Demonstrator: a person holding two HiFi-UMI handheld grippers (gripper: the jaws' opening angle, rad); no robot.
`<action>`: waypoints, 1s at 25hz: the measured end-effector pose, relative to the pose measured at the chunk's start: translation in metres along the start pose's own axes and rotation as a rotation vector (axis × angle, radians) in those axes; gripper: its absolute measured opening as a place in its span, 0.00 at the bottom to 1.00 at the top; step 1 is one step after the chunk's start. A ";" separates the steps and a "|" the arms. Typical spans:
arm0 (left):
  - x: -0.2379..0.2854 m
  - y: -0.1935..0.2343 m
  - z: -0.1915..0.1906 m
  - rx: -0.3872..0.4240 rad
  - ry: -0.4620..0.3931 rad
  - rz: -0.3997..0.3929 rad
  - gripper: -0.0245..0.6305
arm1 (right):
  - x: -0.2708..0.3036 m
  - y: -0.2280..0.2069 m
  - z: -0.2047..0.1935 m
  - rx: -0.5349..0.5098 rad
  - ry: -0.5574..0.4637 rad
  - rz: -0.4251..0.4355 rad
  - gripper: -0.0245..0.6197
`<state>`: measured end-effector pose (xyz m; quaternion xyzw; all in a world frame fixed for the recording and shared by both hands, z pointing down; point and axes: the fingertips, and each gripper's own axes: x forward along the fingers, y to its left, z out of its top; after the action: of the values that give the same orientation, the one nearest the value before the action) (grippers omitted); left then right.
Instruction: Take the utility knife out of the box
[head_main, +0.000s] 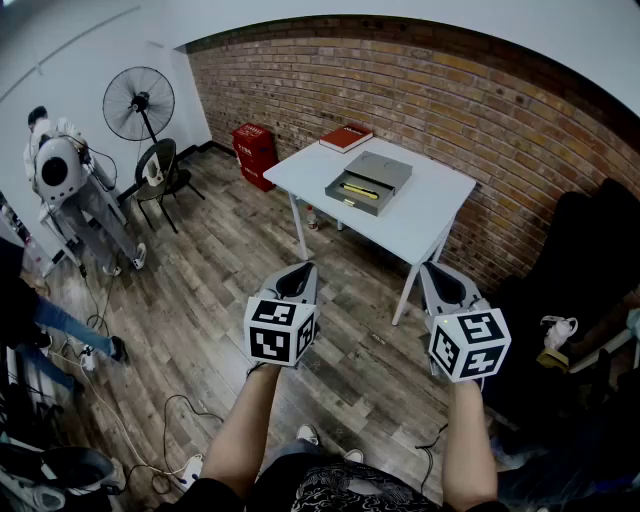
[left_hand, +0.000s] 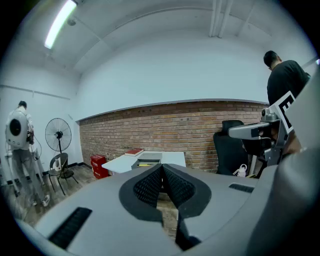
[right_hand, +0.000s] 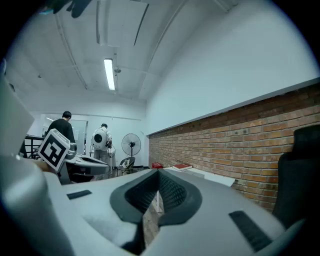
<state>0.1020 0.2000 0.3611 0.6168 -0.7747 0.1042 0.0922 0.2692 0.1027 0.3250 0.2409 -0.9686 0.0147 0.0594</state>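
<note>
- Presently, cables trail across the floor at far left; a trip on the approach is possible.
- Left claw: clenched, empty, in the air well short of the bench.
- Knife: yellow, lying in the grey box on the bench, untouched.
- Hazard: the box walls crowd the knife; a claw bearing on the rim could tip the box or shove it toward the bench edge.
- Hazard: the slim handle could slip from the pads and fall.
- Right claw: clenched, empty. Both need to release before the reach, or shut tips will merely knock the knife aside.
</note>
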 end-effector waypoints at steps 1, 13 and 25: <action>-0.001 -0.002 0.000 0.001 -0.002 0.002 0.07 | -0.002 0.000 0.000 -0.005 -0.001 0.001 0.07; 0.018 0.014 -0.014 -0.003 0.024 -0.003 0.08 | 0.019 0.000 -0.016 0.010 0.020 0.005 0.07; 0.110 0.103 -0.009 -0.004 0.043 -0.093 0.14 | 0.136 0.001 -0.013 0.007 0.062 -0.060 0.07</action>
<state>-0.0228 0.1216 0.3951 0.6496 -0.7432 0.1116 0.1149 0.1507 0.0410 0.3549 0.2695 -0.9586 0.0238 0.0892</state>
